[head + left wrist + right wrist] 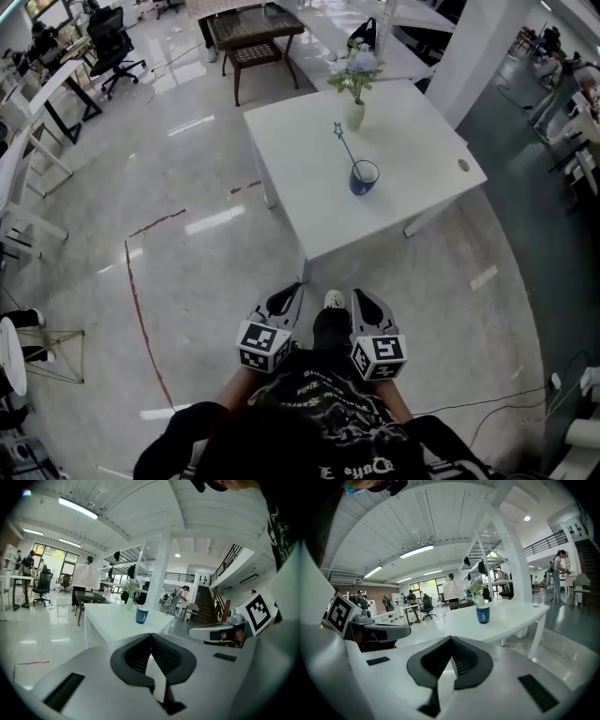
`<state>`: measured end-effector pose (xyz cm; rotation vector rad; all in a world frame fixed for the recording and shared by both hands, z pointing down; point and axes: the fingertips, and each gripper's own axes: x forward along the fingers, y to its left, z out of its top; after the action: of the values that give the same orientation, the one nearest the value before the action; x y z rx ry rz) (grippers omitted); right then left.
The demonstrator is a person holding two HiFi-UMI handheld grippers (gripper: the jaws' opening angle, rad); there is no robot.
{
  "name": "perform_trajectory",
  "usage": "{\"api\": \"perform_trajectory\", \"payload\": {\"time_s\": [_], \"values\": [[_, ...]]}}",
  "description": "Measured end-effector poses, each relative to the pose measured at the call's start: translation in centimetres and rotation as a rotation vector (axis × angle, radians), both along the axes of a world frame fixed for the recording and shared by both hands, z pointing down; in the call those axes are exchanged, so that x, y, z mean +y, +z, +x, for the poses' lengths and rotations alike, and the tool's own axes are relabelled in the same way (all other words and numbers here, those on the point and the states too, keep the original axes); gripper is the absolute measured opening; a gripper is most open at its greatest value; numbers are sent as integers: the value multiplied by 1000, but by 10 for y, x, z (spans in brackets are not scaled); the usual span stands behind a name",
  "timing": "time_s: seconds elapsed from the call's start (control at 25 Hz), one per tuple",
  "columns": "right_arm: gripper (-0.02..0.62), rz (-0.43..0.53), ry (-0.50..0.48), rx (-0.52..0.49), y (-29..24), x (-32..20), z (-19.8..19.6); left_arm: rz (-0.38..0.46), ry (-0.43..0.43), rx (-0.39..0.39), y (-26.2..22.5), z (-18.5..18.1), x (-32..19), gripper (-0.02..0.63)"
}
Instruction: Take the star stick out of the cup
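Observation:
A blue cup (364,177) stands on the white table (309,206) ahead of me. A thin green star stick (343,144) leans out of the cup toward the far left. Both grippers are held low near my body, short of the table's near corner. My left gripper (289,298) and my right gripper (367,302) are both shut with nothing between the jaws. In the left gripper view the cup (141,615) shows beyond the shut left gripper (151,635). In the right gripper view the cup (483,614) sits past the shut right gripper (451,638). The stick is too thin to make out in either gripper view.
A pale vase with flowers (355,103) stands on the table just behind the cup. A dark low table (253,33) and office chairs (112,42) are farther back. A white column (478,47) rises at the right. Red tape lines (141,300) mark the glossy floor.

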<state>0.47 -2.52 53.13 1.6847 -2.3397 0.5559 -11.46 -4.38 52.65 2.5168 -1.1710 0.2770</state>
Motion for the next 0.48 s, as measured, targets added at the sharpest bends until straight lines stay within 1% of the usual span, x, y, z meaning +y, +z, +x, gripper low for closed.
{"api": "perform_trajectory", "payload": {"time_s": [0.2,0.48], "values": [[8,7,-39,-21,-2,-75,31,1,-13,-14,-2,34,-63,20],[8,12,-120,-24,-5,-180,72,-16,-95,-16,-6,80,-158,20]]}}
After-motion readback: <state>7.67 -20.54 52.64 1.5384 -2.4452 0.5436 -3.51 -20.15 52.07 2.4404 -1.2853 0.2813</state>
